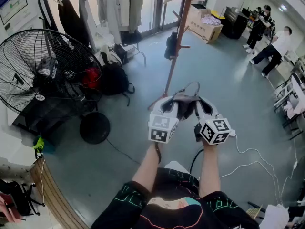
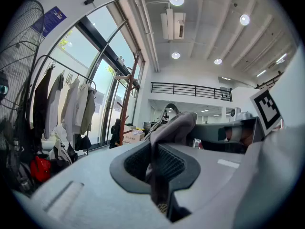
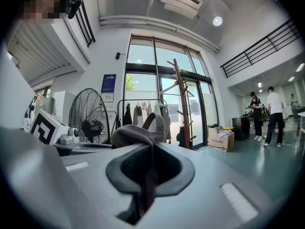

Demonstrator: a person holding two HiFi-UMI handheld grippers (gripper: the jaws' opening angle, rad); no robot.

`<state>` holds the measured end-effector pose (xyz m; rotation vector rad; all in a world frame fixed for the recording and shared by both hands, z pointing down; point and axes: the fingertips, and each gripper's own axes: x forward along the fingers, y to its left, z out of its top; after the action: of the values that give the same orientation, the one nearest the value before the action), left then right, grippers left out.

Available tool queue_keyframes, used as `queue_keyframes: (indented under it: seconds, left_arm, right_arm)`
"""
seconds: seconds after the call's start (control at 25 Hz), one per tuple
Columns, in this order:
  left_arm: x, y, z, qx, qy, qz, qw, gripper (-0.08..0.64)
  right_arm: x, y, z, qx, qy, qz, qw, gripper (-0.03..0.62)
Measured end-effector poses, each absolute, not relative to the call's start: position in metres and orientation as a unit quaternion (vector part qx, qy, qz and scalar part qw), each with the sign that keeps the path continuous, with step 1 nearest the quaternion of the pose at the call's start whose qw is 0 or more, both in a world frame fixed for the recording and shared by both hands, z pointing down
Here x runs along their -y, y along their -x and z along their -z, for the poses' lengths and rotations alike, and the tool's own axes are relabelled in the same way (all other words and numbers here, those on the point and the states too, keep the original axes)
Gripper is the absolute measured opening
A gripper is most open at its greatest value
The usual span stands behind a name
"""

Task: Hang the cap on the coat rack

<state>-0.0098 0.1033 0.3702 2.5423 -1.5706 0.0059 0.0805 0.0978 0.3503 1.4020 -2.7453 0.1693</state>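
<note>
A: Teal floor (image 1: 228, 94), open hall. Item one: wooden coat rack (image 1: 178, 42), upright ahead, well apart from both tools

B: Item two: cap (image 1: 185, 103), slung between left gripper (image 1: 169, 106) and right gripper (image 1: 202, 108), each clamped on its fabric

A: Step: carrying. Next, probably: approach, lift, hook cap over a peg (image 1: 185, 46)
</note>
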Motion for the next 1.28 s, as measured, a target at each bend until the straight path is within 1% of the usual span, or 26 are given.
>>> queue_keyframes:
  seconds: [0.24, 0.44, 0.6, 0.88, 1.0, 1.28]
  left_arm:
    - [-0.1, 0.012, -0.373, 0.521, -0.849, 0.0, 0.081, 0.035]
    - [-0.093, 0.017, -0.37, 0.522, -0.849, 0.007, 0.082, 0.035]
    - [-0.092, 0.021, -0.37, 0.522, -0.848, 0.014, 0.086, 0.035]
    - [-0.086, 0.048, -0.375, 0.532, -0.838, 0.038, 0.113, 0.037]
    - [-0.088, 0.04, -0.375, 0.528, -0.841, 0.041, 0.114, 0.037]
    - [-0.076, 0.036, -0.38, 0.525, -0.842, 0.036, 0.122, 0.037]
  right_arm:
    - [-0.095, -0.076, -0.35, 0.893, -0.446, -0.043, 0.034, 0.014]
    - [-0.087, -0.075, -0.349, 0.889, -0.455, -0.049, 0.024, 0.014]
    - [-0.082, -0.073, -0.35, 0.888, -0.457, -0.048, 0.033, 0.014]
    - [-0.08, -0.048, -0.357, 0.892, -0.447, -0.062, 0.035, 0.014]
    - [-0.081, -0.059, -0.365, 0.887, -0.454, -0.068, 0.048, 0.014]
    - [-0.064, -0.059, -0.365, 0.888, -0.45, -0.079, 0.045, 0.014]
